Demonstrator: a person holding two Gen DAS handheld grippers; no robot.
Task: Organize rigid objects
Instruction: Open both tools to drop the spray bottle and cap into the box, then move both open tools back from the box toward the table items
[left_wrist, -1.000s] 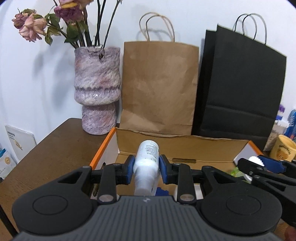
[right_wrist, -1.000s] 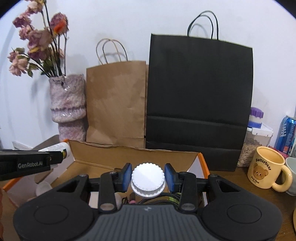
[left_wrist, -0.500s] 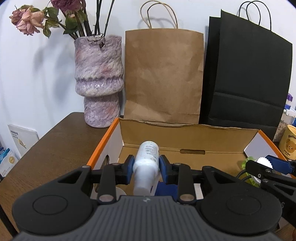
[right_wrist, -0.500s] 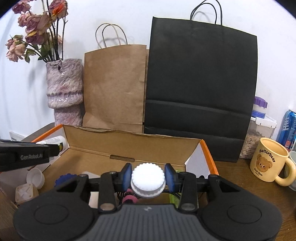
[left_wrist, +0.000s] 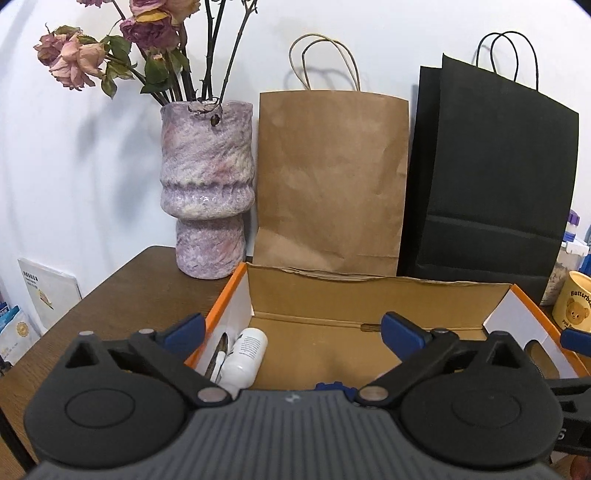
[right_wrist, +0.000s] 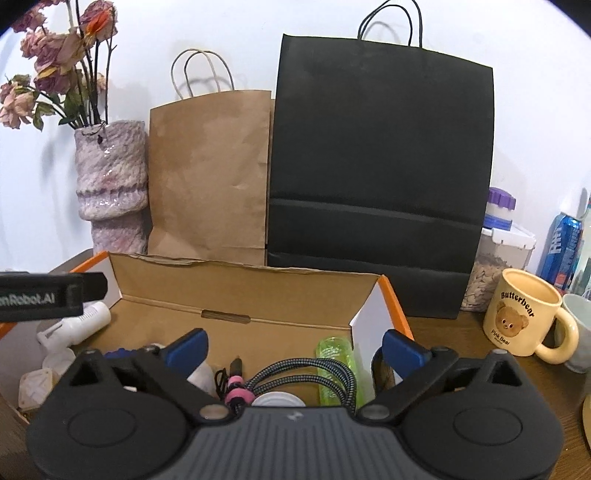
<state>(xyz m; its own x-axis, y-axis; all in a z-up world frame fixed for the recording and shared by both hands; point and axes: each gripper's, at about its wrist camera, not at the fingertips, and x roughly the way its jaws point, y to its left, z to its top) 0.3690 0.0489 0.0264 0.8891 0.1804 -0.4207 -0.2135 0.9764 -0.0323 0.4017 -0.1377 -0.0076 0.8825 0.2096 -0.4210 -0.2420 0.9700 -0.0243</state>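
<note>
Both the left gripper (left_wrist: 291, 326) and right gripper (right_wrist: 293, 341) gape empty, their bodies hiding much of the cardboard box (right_wrist: 236, 291).

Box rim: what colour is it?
Orange, on the box; clearest in the right wrist view.

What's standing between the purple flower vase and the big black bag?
A brown paper bag stands between the purple vase and the black paper bag, touching the black one. Both wrist views show it.

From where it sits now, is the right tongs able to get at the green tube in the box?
Probably yes: the right tongs are open above the box, and the green tube lies uncovered ahead, braided cable alongside.
</note>
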